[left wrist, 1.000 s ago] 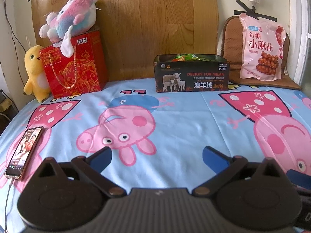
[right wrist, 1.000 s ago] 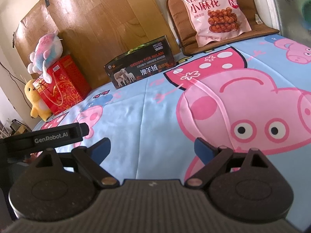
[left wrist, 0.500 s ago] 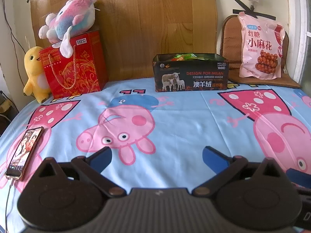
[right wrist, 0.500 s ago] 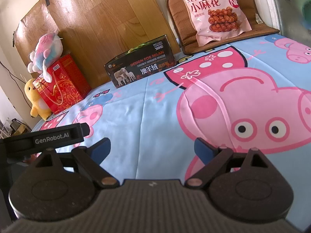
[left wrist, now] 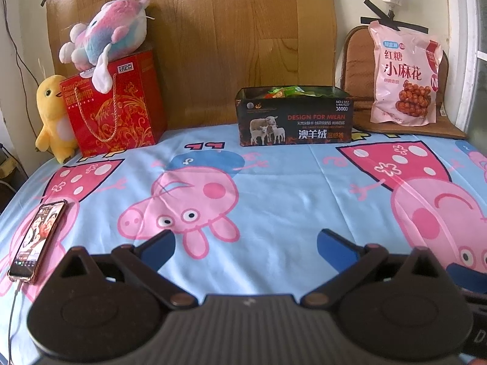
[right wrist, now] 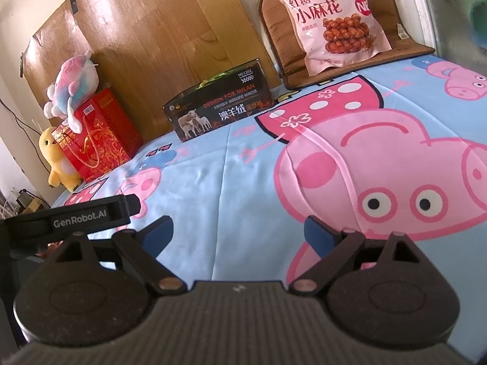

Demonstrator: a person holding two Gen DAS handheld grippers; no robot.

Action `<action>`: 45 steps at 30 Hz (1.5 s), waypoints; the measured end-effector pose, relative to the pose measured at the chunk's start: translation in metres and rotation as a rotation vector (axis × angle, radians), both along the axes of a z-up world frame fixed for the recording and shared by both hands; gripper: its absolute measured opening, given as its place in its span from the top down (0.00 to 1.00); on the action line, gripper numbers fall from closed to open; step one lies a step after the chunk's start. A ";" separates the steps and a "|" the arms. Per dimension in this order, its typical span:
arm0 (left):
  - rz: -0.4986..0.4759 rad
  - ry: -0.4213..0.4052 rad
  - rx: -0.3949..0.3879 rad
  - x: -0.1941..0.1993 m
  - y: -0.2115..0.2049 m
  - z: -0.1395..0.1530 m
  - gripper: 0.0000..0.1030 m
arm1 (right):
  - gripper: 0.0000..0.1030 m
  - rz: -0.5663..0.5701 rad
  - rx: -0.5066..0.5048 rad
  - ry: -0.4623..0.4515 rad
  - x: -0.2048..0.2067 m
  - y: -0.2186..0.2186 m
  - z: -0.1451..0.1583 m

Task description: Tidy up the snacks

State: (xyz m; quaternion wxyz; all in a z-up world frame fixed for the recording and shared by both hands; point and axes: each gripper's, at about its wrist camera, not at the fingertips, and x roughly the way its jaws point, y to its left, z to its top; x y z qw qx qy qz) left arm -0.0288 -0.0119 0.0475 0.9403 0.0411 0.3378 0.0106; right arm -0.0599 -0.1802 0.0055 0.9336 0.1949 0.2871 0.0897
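Note:
A dark box [left wrist: 294, 121] printed with sheep stands at the far edge of the bed, with several colourful snack packets [left wrist: 286, 91] inside it. The same box [right wrist: 219, 110] shows in the right wrist view. A large pink snack bag [left wrist: 404, 76] leans upright on a brown cushion to the box's right, also visible as the pink bag [right wrist: 331, 18]. My left gripper [left wrist: 245, 243] hovers low over the near part of the bed, open and empty. My right gripper [right wrist: 239, 231] is open and empty too, just right of the left one.
A red gift bag [left wrist: 114, 106] with a plush fish [left wrist: 106, 35] on top stands far left, beside a yellow plush chick [left wrist: 53, 118]. A phone [left wrist: 38, 240] on a cable lies at the near left. A wooden board [left wrist: 237, 30] backs the cartoon-pig bedsheet [left wrist: 274, 182].
Almost nothing differs. Both views shift very slightly; the grippers stay open and hold nothing.

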 end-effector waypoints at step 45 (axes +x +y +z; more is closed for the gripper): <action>0.018 -0.001 0.034 0.001 0.000 -0.005 0.00 | 0.08 0.008 -0.006 0.009 0.001 0.001 -0.004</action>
